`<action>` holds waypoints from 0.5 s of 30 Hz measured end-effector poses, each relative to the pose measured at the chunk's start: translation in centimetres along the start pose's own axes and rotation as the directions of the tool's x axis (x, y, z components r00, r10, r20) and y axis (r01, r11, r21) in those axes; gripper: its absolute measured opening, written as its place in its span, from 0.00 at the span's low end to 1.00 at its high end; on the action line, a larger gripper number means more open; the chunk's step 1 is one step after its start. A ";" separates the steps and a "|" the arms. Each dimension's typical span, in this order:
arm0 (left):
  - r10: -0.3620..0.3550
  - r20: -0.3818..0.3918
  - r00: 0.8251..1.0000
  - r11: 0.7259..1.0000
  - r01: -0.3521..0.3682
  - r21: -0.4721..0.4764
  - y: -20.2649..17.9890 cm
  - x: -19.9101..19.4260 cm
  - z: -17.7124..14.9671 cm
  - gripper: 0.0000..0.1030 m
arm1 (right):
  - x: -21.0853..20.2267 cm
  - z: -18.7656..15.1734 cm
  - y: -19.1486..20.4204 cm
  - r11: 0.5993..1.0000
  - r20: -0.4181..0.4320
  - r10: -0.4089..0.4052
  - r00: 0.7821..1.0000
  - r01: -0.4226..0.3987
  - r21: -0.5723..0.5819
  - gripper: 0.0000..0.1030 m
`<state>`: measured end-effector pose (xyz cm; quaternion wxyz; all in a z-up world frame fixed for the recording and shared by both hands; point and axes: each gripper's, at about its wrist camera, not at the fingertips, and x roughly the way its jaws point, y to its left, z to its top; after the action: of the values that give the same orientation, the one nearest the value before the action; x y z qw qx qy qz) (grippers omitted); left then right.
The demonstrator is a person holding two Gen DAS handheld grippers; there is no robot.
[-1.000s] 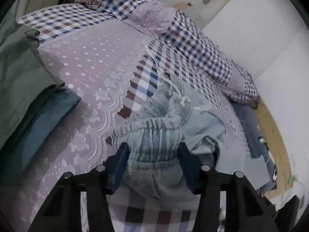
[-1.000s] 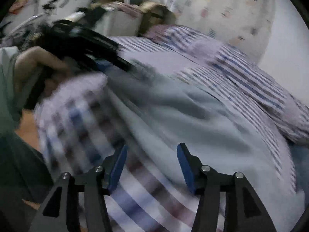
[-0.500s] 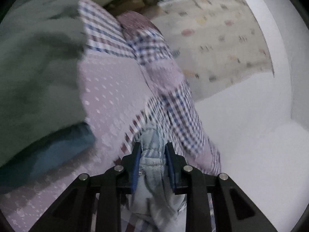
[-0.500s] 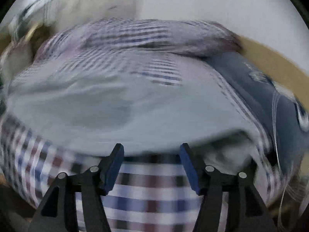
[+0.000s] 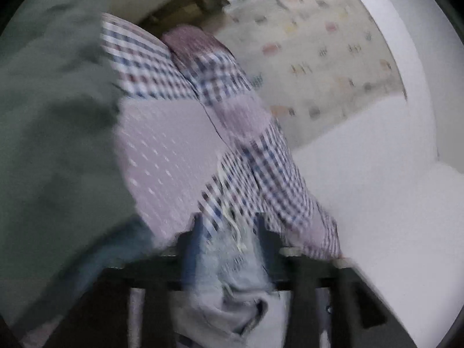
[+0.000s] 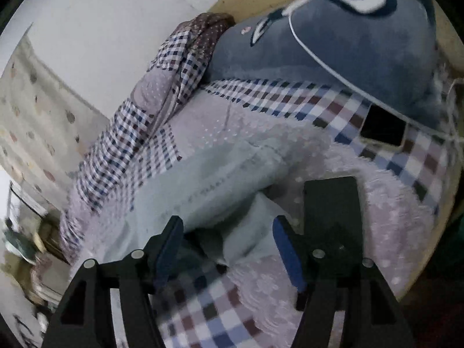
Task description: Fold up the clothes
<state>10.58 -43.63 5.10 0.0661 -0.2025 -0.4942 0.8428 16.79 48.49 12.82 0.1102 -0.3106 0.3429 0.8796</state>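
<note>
Bed with checked and dotted bedspread [image 6: 385,156] against a plain white wall [image 6: 116,37]. Patterned curtain [image 5: 319,58] beyond. Dim light.

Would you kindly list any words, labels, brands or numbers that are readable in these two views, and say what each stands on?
No text can be read in either view.
Dark blue plush cushion: white shapes only, no letters.
Pale blue garment: a faint printed line along it, too small and blurred to read.
Phone: screen dark.
Patterned wall covering: small blurred motifs, no words.
</note>
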 end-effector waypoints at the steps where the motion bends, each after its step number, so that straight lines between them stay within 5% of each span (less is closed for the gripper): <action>1: -0.004 -0.018 1.000 1.000 0.004 0.022 -0.3 0.3 -0.4 0.62 | 0.3 0.6 -0.6 0.999 -0.002 0.013 1.000 -0.013 0.036 0.66; 15: 0.137 -0.199 0.970 0.987 -0.117 0.109 -0.7 2.2 -3.2 0.71 | 7.8 4.0 -4.8 0.956 -0.073 -0.083 0.994 0.100 0.277 0.66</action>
<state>9.77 -40.03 3.72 0.0723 -0.3164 -0.4297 0.8426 10.74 54.55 7.64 0.1830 -0.3340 0.4523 0.8065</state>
